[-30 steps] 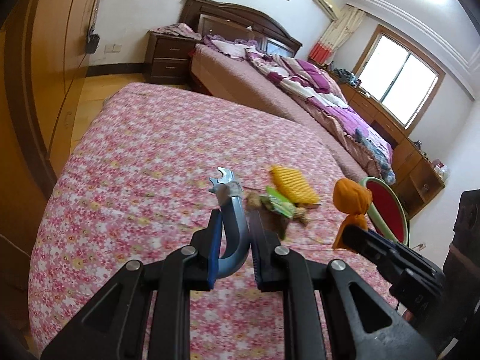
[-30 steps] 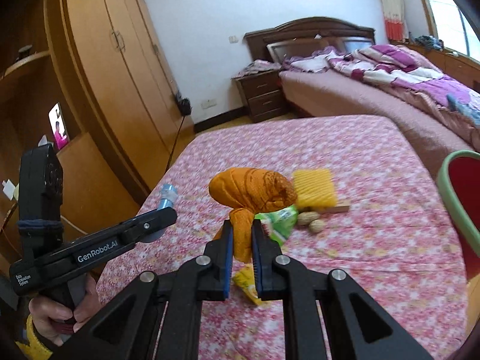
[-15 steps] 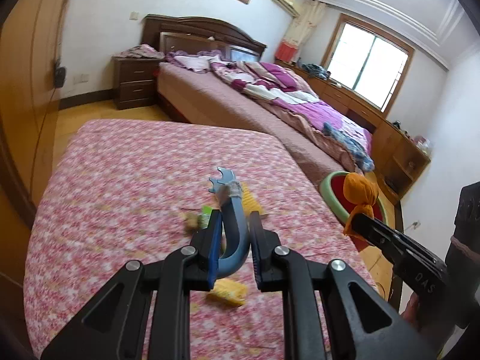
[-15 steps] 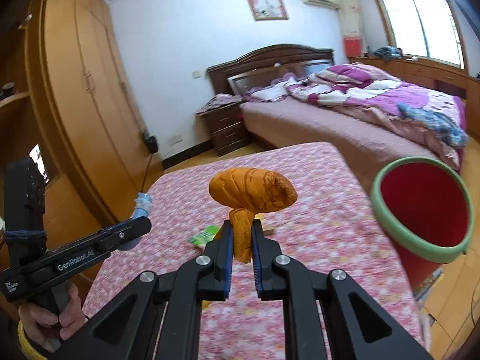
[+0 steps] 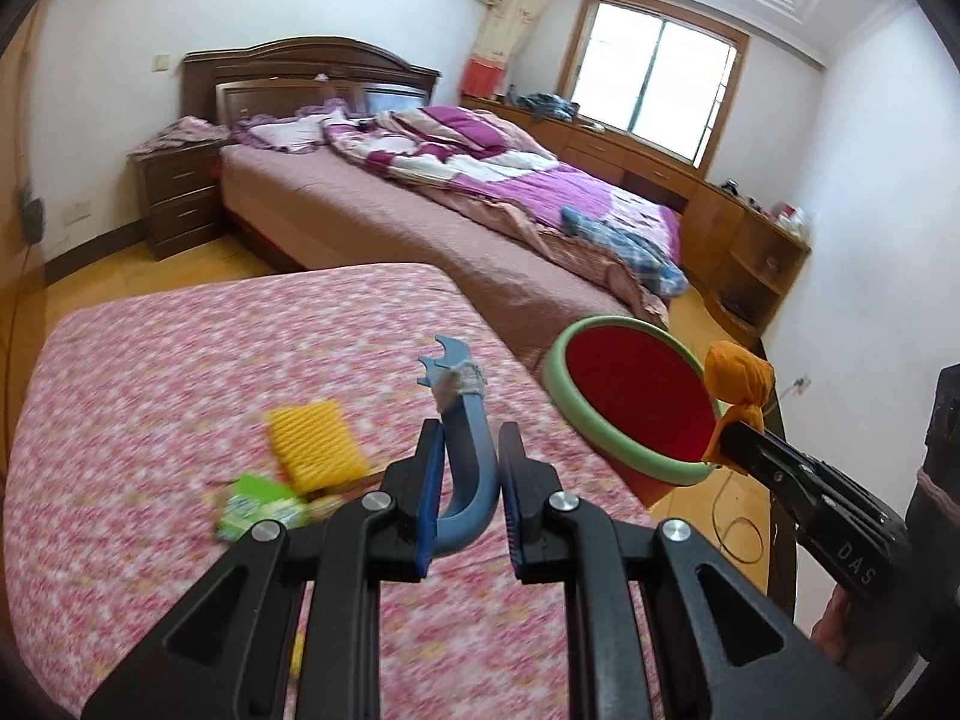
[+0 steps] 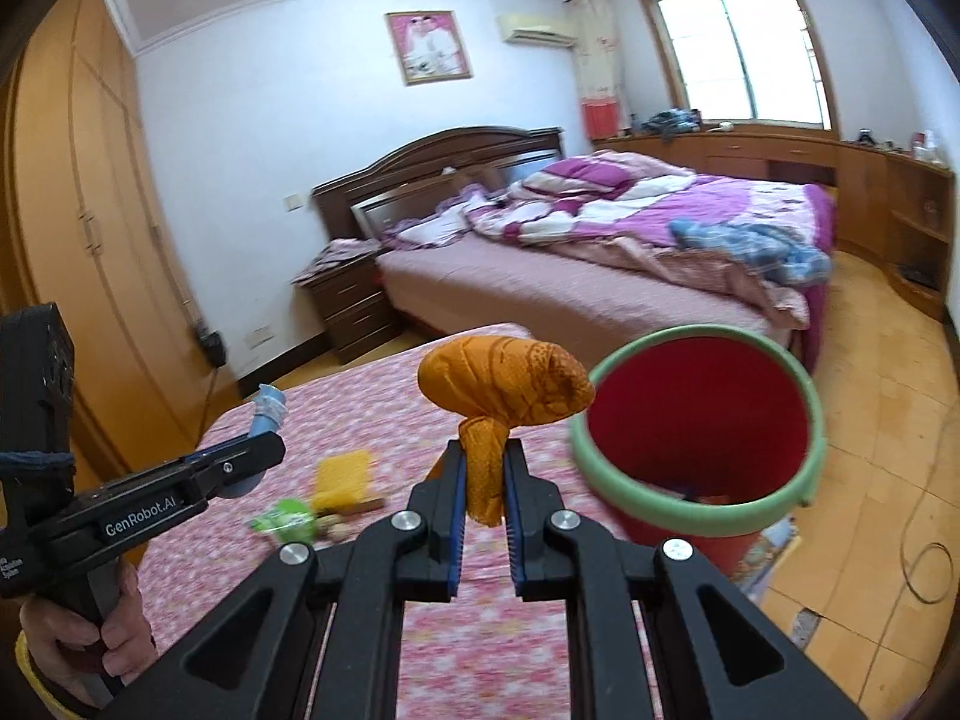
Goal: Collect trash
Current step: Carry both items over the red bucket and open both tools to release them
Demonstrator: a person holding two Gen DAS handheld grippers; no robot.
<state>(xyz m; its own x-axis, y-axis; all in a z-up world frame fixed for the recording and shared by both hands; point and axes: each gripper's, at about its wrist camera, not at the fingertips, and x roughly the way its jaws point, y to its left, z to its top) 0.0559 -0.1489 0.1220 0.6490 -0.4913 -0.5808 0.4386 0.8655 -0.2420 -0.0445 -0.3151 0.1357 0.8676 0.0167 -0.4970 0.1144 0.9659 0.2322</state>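
Both grippers are loaded: left gripper (image 5: 470, 483) clamps a blue hook (image 5: 465, 450), right gripper (image 6: 483, 489) pinches the orange bundle (image 6: 507, 387) by its knot. Both sit beside the red bin (image 6: 699, 516), probably so they drop in together.

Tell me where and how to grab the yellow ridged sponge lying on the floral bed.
Grip the yellow ridged sponge across its two long edges, coming down from above. It lies flat on the floral bed, so only its sides offer opposing faces; its near end crowds the green wrapper.

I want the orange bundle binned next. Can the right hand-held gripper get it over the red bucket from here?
Probably yes. The right hand-held gripper holds the orange bundle right beside the red bucket, whose mouth is open, with nothing between them.
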